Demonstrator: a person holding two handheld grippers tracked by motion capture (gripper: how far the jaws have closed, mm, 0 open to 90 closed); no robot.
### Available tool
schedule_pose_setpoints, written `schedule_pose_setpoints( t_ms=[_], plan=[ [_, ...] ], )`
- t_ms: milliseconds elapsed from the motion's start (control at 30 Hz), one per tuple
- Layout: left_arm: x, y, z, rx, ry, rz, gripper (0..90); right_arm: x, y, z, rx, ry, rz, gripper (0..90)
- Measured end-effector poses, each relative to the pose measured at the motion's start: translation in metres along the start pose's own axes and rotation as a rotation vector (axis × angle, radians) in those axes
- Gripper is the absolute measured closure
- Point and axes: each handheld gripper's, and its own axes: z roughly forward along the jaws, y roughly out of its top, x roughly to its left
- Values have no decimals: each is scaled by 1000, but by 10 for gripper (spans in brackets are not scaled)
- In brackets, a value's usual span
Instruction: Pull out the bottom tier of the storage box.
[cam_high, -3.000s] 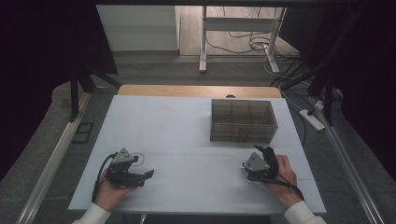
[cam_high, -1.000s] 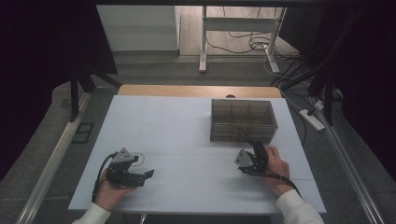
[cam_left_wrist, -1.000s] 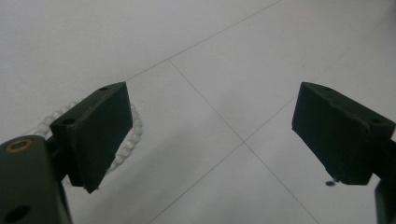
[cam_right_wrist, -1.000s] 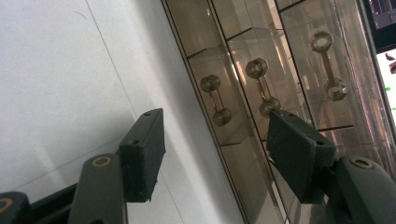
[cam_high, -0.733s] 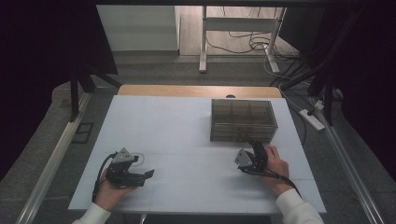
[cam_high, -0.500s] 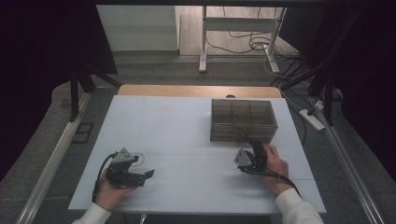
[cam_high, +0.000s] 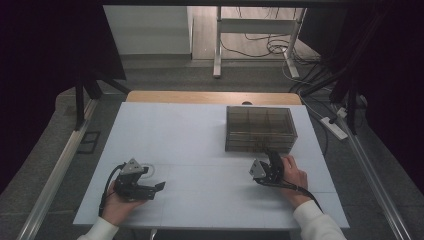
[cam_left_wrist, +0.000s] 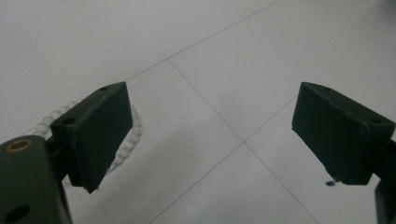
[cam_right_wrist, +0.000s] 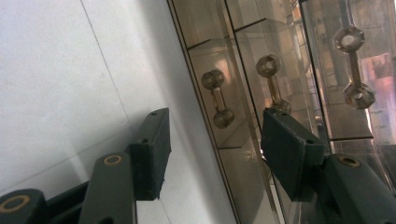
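Note:
A clear smoky plastic drawer box (cam_high: 260, 129) stands at the table's right middle. My right gripper (cam_high: 270, 161) is held just in front of the box and tipped on its side. In the right gripper view it (cam_right_wrist: 215, 122) is open and empty, close to the drawer fronts, where three dumbbell-shaped handles (cam_right_wrist: 218, 105) (cam_right_wrist: 273, 84) (cam_right_wrist: 355, 67) show. My left gripper (cam_high: 159, 186) rests low at the front left, pointing right. It (cam_left_wrist: 210, 109) is open with nothing between its jaws. A ring of clear beads (cam_left_wrist: 132, 135) lies on the table beside and partly behind its left jaw.
The white table (cam_high: 190, 140) has thin seam lines and a wooden strip along its far edge. A power strip (cam_high: 334, 127) and cables lie on the floor to the right. Dark curtains hang on both sides.
The right hand has carried its gripper forward from the front right up to the drawer box and tilted it. The left gripper has stayed put.

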Motion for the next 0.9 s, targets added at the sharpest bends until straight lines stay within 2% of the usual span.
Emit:
schedule_pose_setpoints(
  t_ms=[33, 67, 133, 167, 200, 767, 800, 833, 900],
  plan=[
    [0, 0, 0, 1, 0, 0, 119, 0, 0, 0, 2, -1, -19, 432],
    [0, 0, 0, 1, 0, 0, 119, 1, 0, 1, 1, -6, -7, 435],
    [0, 0, 0, 0, 0, 0, 119, 0, 0, 1, 0, -7, -25, 439],
    [0, 0, 0, 0, 0, 0, 119, 1, 1, 1, 1, -8, -15, 443],
    [0, 0, 0, 0, 0, 0, 119, 0, 0, 2, 0, -8, -30, 446],
    [1, 0, -1, -3, 2, 2, 119, 3, 1, 10, 31, -42, -95, 545],
    [1, 0, -1, -3, 2, 2, 119, 2, 1, 10, 35, -17, -97, 551],
    [1, 0, -1, -3, 2, 1, 119, 3, 1, 11, 32, -45, -100, 567],
    [1, 0, -1, -2, 2, 1, 119, 3, 1, 12, 37, -43, -106, 591]
  ],
)
